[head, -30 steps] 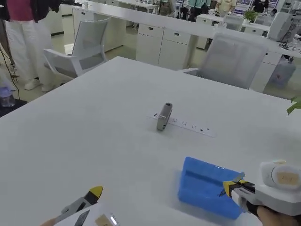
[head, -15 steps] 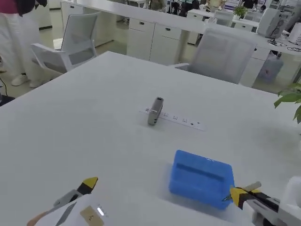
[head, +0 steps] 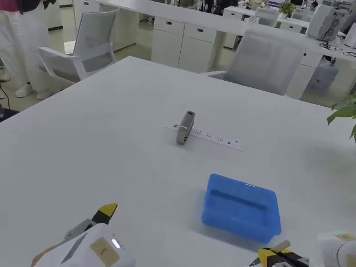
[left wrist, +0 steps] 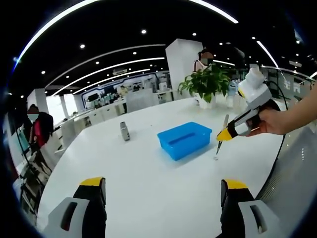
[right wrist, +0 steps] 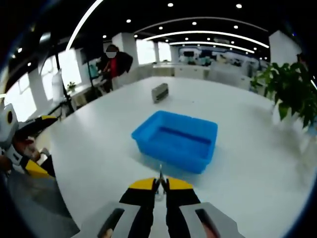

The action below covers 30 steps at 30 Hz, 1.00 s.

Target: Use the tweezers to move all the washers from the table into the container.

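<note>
Head view: right gripper (head: pixel 272 257), clamped on tweezers (left wrist: pixel 222 133), has backed off the bin (head: pixel 242 207); probably starting another pick; left gripper (left wrist: pixel 158 198) jaws apart, idle.

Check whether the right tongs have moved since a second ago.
Yes. The right tongs have pulled back, from overlapping the blue container to just below its near edge in the head view.
</note>
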{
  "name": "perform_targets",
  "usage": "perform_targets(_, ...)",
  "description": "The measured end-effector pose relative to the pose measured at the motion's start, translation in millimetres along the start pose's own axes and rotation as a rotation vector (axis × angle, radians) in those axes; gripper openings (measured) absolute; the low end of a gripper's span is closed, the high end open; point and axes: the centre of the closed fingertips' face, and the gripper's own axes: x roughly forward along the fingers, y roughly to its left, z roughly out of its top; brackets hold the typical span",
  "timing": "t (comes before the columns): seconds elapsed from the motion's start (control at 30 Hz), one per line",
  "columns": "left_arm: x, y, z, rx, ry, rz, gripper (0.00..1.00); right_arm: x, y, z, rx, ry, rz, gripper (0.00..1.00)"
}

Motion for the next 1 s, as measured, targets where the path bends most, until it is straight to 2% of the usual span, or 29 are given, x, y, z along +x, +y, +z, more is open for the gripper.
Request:
perform_targets(0.1, 0.8, 0.2, -0.5, 0.005, 0.003, 0.001, 0.99, 4.4, -2.6, -4.3, -0.006, 0.015, -0.006, 0.04)
perform_targets(0.17, 1.8, -0.1, -3.4, 0.011, 0.019, 0.001, 0.99, 5.8, -2.9, -7.8, -0.010, 0.025, -0.016, 0.04)
perform_targets(0.4, 2.5, -0.7, -4.9, 0.023, 0.029, 0.002, 0.99, 6.6, 0.9, -7.9, -0.016, 0.021, -0.018, 0.04)
perform_targets(0.5, 2.8, -0.9, -5.6, 0.026, 0.033, 0.002, 0.99, 9.5, 3.8, -12.9, -0.009, 0.030, -0.017, 0.04)
perform_targets(0.57, 3.1, -0.2, -7.3, 0.029, 0.043, 0.006, 0.98, 9.3, 0.0, -13.5, -0.050, 0.018, -0.038, 0.04)
perform_targets(1.0, 2.8, 1.8, -8.9, 0.037, 0.051, 0.017, 0.97, 10.0, 1.2, -11.6, -0.061, 0.072, -0.023, 0.02)
